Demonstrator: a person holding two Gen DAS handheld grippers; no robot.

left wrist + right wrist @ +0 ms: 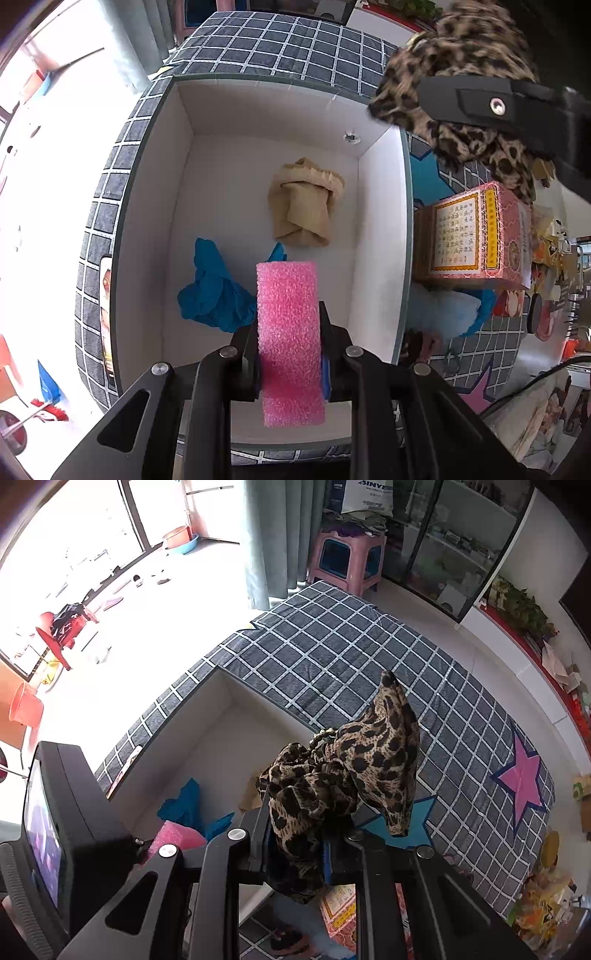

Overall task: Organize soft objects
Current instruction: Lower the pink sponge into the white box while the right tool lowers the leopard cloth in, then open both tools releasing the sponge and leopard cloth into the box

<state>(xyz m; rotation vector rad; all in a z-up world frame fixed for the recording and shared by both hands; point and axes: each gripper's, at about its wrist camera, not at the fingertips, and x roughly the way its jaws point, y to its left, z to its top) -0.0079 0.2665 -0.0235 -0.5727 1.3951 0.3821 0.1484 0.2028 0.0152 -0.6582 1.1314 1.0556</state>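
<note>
My left gripper (289, 314) is shut on a pink foam block (290, 332) and holds it above the open white box (155, 229). Inside the box lie a blue cloth (210, 291) and a folded beige cloth (304, 203). My right gripper (299, 812) is shut on a leopard-print cloth (354, 768), held up over the box's right side; it also shows in the left wrist view (465, 70). In the right wrist view the box (218, 731), blue cloth (184, 805) and pink foam (175, 836) show below left.
The box sits on a grey checked mat (332, 646) with pink and blue stars (524, 779). A pink patterned carton (476, 236) and a light blue soft item (443, 310) lie right of the box. A pink stool (347, 557) stands beyond the mat.
</note>
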